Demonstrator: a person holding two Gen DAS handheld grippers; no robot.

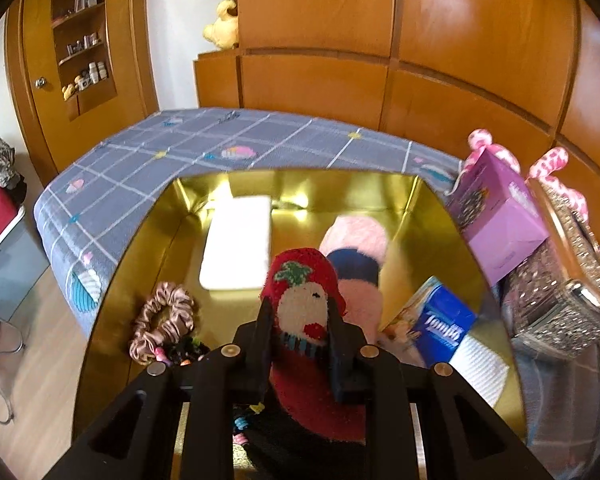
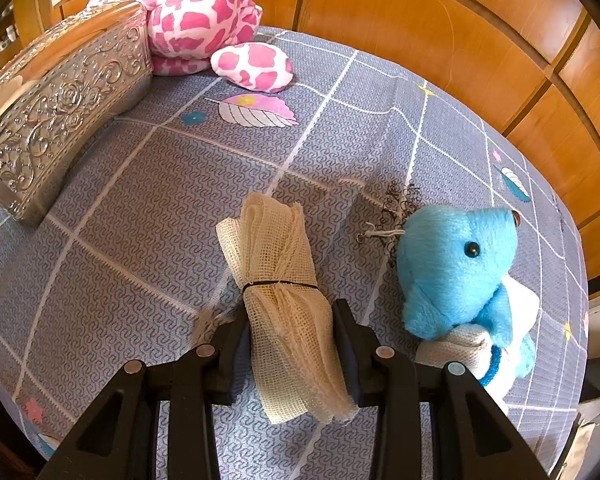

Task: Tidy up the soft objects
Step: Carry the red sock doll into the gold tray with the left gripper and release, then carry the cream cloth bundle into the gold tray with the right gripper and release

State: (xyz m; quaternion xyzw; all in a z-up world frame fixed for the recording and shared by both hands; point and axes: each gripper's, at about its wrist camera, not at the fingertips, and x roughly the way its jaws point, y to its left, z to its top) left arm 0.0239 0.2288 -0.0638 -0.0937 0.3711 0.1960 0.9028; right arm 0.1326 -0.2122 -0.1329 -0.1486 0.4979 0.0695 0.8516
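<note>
**Red sock over the gold box, mesh roll pinched on the bedspread**

Left gripper (image 1: 300,312) is over the gold box (image 1: 440,216), jaws narrow and clamped on a fuzzy red sock (image 1: 304,304) with a white snowman face knitted in. The sock hangs between the fingers above the box's inside. Down in the box: a white folded cloth (image 1: 238,242) toward the far wall, a pink-and-navy fuzzy sock (image 1: 358,256) just right of the red one, a beige scrunchie (image 1: 162,320) at the near left, a blue tissue pack (image 1: 440,324) leaning at the near right. Outside the box's right wall stands a purple carton (image 1: 496,216).

Over to the right gripper (image 2: 292,320): jaws part-way closed, pads pressing both sides of a cream mesh cloth roll (image 2: 280,272) tied with a dark band, lying on the grey checked bedspread (image 2: 140,184). Just right of the roll sits a blue plush toy (image 2: 452,268). Far left of the roll, a silver embossed box (image 2: 60,108), with a pink spotted plush (image 2: 208,16) behind it.
</note>
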